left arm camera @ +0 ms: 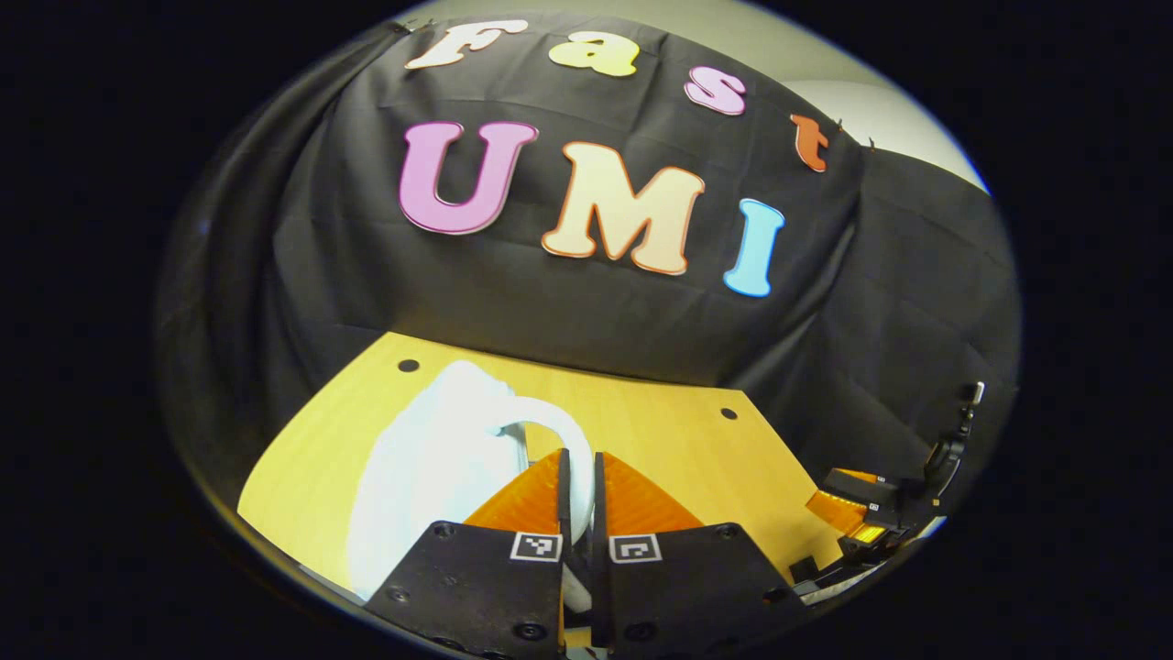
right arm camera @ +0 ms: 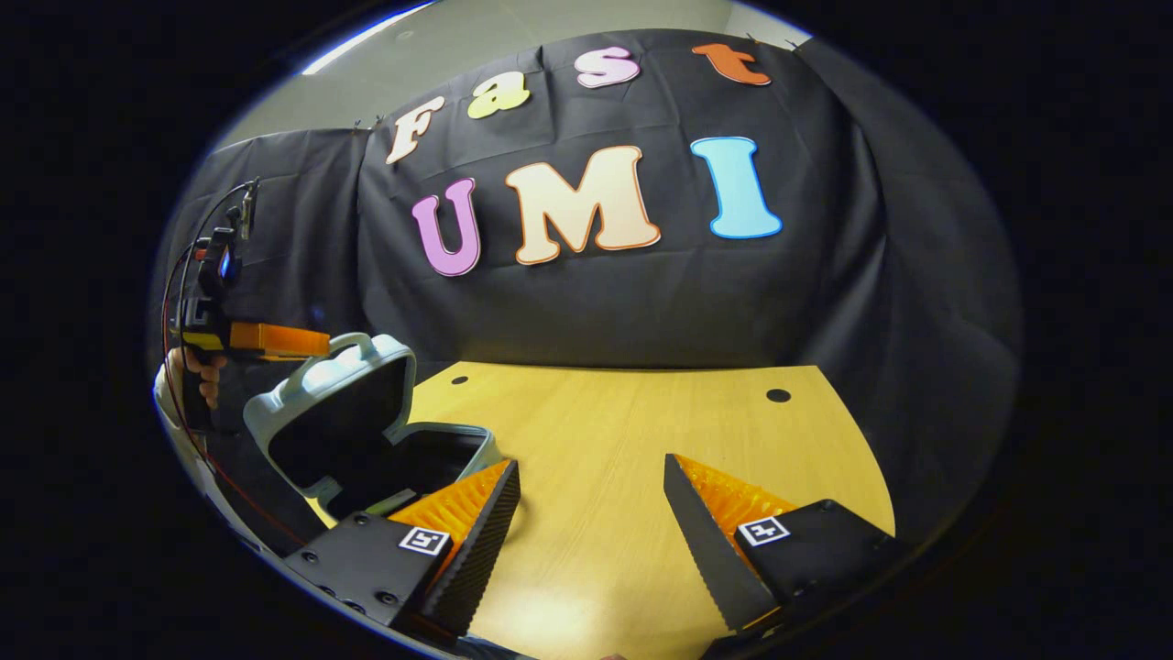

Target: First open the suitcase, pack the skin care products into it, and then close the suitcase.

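The pale suitcase (right arm camera: 275, 417) stands open on the table, its lid (right arm camera: 321, 403) tilted up over the dark-lined base (right arm camera: 440, 449). My left gripper (left arm camera: 579, 458) is shut on the lid's handle (left arm camera: 550, 426), which curves in between its orange fingers. The same gripper (right arm camera: 275, 341) shows in the right gripper view at the top of the lid, held by a hand (right arm camera: 197, 371). My right gripper (right arm camera: 591, 467) hangs open over bare table to the right of the suitcase, nothing between its fingers. A pale flat thing (right arm camera: 394, 502) lies in the base; I cannot tell what it is.
The wooden table (right arm camera: 623, 431) has small dark holes (right arm camera: 778, 395) near its back edge. Black cloth walls close in behind and at both sides. The right gripper (left arm camera: 871, 513) shows low at the right of the left gripper view.
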A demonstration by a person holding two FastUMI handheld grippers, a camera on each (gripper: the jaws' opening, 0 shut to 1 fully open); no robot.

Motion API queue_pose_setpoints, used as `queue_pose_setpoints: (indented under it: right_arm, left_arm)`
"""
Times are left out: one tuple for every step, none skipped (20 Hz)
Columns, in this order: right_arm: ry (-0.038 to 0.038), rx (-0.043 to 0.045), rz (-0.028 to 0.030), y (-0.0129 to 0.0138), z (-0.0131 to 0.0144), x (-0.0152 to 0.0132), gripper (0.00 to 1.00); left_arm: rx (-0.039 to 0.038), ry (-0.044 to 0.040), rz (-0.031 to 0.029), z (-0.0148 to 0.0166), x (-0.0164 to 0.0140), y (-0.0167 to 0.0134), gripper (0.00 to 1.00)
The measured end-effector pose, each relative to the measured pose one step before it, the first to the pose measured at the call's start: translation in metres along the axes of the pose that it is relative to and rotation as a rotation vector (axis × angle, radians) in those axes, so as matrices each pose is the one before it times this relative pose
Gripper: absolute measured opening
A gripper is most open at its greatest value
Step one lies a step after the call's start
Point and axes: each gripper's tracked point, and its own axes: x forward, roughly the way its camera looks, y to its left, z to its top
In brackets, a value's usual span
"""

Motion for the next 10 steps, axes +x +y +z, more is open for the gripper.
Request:
queue_pose_setpoints:
  right_arm:
    - [-0.00114,-0.00175,-0.00644,-0.00359,-0.00023,-0.00362,0.98]
    - [-0.00015,-0.00020,-0.00694,-0.00366,-0.00098,-0.00400,0.98]
    - [-0.00076,0.00108,-0.00749,-0.00341,-0.00077,-0.00248,0.98]
    - [0.00177,0.00203,-0.00831,-0.00435,-0.00114,-0.00254,0.98]
    - [0.00265,0.00298,-0.00726,-0.00347,-0.00172,-0.00275,0.98]
    - [0.00101,0.00379,-0.00952,-0.00418,-0.00068,-0.00288,0.98]
    - [0.00147,0.00476,-0.00858,-0.00386,-0.00065,-0.00125,0.98]
    - [-0.00377,0.00421,-0.00719,-0.00380,0.00072,-0.00118,0.98]
    - [-0.00526,0.00393,-0.00686,-0.00352,0.00163,-0.00175,0.98]
    - [-0.00513,0.00267,-0.00034,-0.00224,0.00199,-0.00202,0.98]
  left_arm:
    - [-0.01388,0.00589,-0.01162,-0.00536,0.00565,-0.00649,0.05]
    - [-0.01001,0.01074,-0.01286,-0.00705,0.00691,-0.00745,0.05]
    - [-0.00775,0.01636,-0.01098,-0.00663,0.00626,-0.00575,0.04]
    - [-0.00383,0.01997,-0.00973,-0.00756,0.00497,-0.00534,0.04]
    - [0.00235,0.01159,-0.00799,-0.00613,0.00598,-0.00504,0.04]
    - [0.00074,0.01083,0.00090,-0.00590,0.00510,-0.00334,0.05]
    - [0.00412,0.01797,-0.00426,-0.00831,0.00527,-0.00429,0.05]
    - [0.00555,0.01239,-0.00413,-0.00808,0.00375,-0.00419,0.05]
    - [0.00874,0.01619,-0.00184,-0.00841,0.00556,-0.00262,0.05]
    - [0.01317,0.01053,0.00999,-0.00662,0.00411,-0.00137,0.06]
